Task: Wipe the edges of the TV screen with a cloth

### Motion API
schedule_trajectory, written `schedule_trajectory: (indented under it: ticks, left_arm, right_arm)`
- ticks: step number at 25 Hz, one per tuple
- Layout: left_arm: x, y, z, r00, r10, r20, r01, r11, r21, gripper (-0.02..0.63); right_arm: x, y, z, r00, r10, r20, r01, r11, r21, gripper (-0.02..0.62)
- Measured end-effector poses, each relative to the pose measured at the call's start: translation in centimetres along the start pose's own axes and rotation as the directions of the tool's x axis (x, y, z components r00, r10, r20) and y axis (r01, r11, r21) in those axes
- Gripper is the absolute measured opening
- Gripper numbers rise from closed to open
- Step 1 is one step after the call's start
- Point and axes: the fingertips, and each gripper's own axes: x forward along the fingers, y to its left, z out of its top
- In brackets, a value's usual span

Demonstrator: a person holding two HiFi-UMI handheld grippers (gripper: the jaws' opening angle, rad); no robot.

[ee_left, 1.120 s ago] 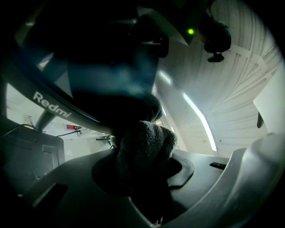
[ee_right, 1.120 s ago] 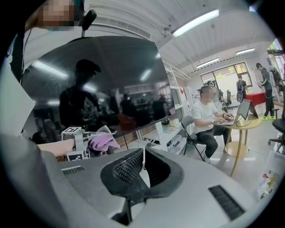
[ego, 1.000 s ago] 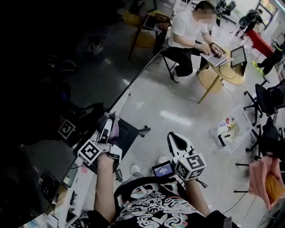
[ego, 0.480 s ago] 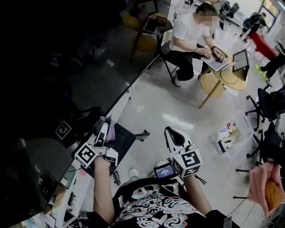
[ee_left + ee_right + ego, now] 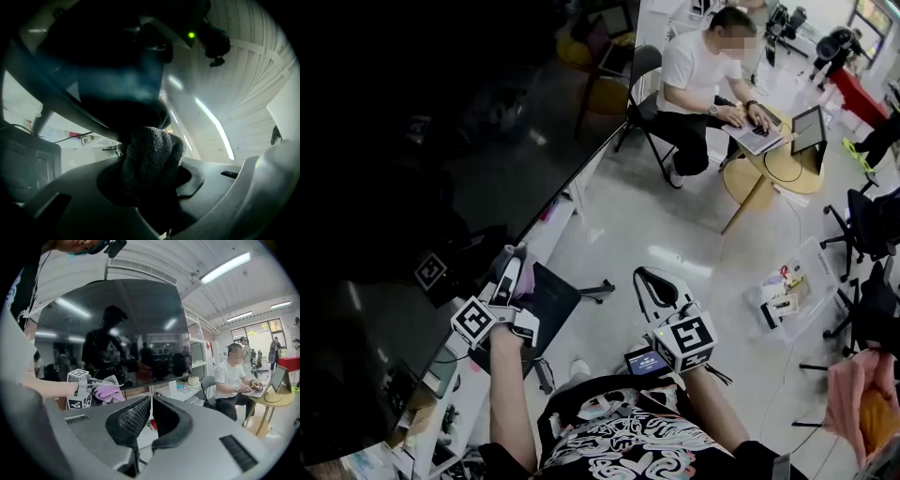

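Note:
A large dark TV screen [image 5: 441,141] fills the left of the head view; its bottom edge [image 5: 572,183] runs diagonally. My left gripper [image 5: 514,265] is shut on a purple cloth [image 5: 528,281] and holds it against the screen's lower edge. In the left gripper view the bunched cloth [image 5: 152,154] sits between the jaws, touching the dark bezel [image 5: 70,110]. The right gripper view shows the cloth [image 5: 107,392] by the screen's [image 5: 117,333] lower left. My right gripper [image 5: 654,284] hangs away from the screen with its jaws together and nothing in them [image 5: 151,411].
A white shelf unit [image 5: 473,389] stands below the screen. A black chair [image 5: 546,300] sits under my left gripper. A seated person [image 5: 703,80] works at a round wooden table [image 5: 787,155] behind. A clear bin [image 5: 787,286] and office chairs [image 5: 867,211] are at the right.
My left gripper with the cloth has slid a little down-left along the screen's lower edge. The right gripper drifted slightly left and stayed shut.

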Motion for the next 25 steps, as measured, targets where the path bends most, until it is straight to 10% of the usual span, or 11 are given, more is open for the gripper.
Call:
schedule_trajectory:
  ticks: [25]
  left_arm:
    - [5.8,0.5,-1.3,0.999,0.014,0.036,-0.013,1.0,-0.01,0.16]
  right_arm:
    - [-0.3,-6.5,-2.2,0.999,0.041,-0.035,-0.04,0.998,0.038,0.035]
